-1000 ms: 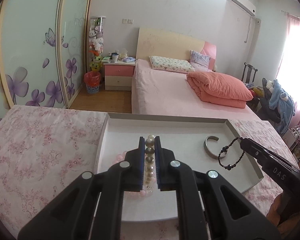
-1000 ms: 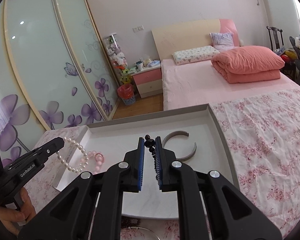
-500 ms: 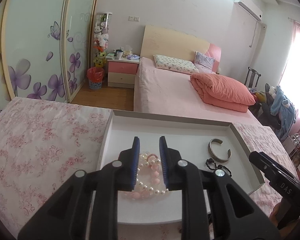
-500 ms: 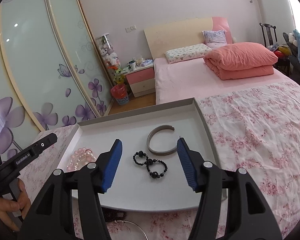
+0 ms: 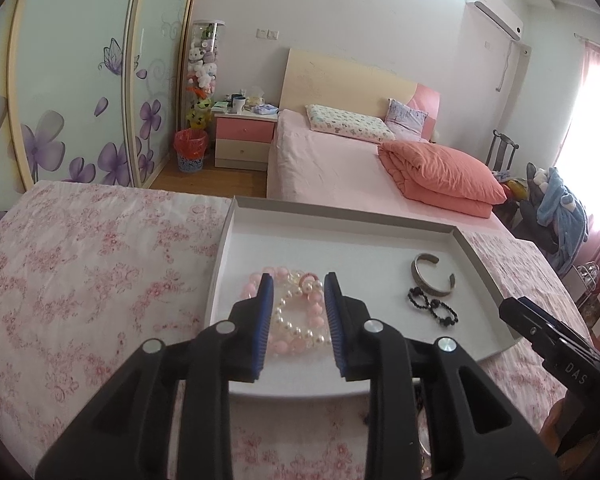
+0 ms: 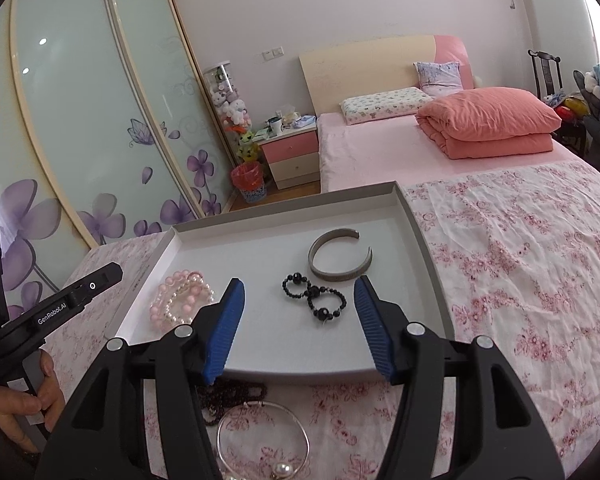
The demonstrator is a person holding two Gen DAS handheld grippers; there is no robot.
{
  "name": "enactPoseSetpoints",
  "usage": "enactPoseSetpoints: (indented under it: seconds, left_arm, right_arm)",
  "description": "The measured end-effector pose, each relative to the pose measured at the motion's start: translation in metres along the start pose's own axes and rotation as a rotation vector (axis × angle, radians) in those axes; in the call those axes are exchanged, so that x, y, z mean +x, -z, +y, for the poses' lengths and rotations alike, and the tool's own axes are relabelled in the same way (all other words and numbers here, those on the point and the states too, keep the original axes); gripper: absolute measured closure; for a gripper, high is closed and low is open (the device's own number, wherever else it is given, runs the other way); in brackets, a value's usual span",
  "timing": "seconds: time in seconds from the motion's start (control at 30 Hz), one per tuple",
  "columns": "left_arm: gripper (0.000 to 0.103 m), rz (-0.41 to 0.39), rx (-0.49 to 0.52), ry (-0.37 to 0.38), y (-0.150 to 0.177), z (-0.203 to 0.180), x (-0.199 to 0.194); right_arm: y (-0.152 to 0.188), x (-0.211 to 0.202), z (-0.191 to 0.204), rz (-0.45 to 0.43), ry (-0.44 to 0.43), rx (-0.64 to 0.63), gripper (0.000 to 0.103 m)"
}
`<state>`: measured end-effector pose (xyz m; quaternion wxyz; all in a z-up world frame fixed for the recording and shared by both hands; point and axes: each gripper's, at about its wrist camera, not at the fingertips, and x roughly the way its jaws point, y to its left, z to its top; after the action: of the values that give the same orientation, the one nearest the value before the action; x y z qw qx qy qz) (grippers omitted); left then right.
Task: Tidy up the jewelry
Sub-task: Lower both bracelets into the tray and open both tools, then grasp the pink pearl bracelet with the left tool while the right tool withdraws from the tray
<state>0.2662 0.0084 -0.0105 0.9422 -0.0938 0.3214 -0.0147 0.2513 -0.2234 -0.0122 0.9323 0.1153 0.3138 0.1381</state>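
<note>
A shallow white tray (image 5: 340,218) lies on the floral bedspread. A white pearl bracelet (image 5: 296,322) rests in it on a pink bead bracelet (image 5: 256,282). My left gripper (image 5: 298,280) hovers over both with jaws opening; its pads touch neither. Further right in the tray lie a silver cuff (image 5: 432,276) and a black bead bracelet (image 5: 432,308). In the right wrist view my right gripper (image 6: 299,282) stands open above the black bead bracelet (image 6: 314,300), which lies loose beside the cuff (image 6: 336,272). The pink and pearl bracelets (image 6: 180,296) sit at the tray's left.
On the bedspread in front of the tray (image 6: 284,200) lie a dark bead necklace (image 6: 228,396) and a thin silver bangle with a pearl (image 6: 260,436). A hand (image 6: 28,400) holds the left gripper's handle. Floral bedspread (image 6: 520,260) extends right; a second bed and sliding wardrobe doors stand beyond.
Both grippers let go: the pearl bracelet dropped onto the pink beads and the black bracelet onto the tray floor. Both jaws spread and pulled back toward the tray's near edge.
</note>
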Motion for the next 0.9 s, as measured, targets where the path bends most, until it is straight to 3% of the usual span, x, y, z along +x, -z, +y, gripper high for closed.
enactPoseSetpoints:
  seconds: [0.57,0.9]
  left_arm:
    - [0.066,0.113,0.097,0.140,0.083,-0.027,-0.055]
    - [0.066,0.207,0.187,0.195,0.117,-0.054,-0.050]
  right_arm:
    - [0.055,-0.051,-0.006,0.053,0.021,-0.008,0.045]
    - [0.072,-0.073,-0.022,0.043,0.059,0.026,0.045]
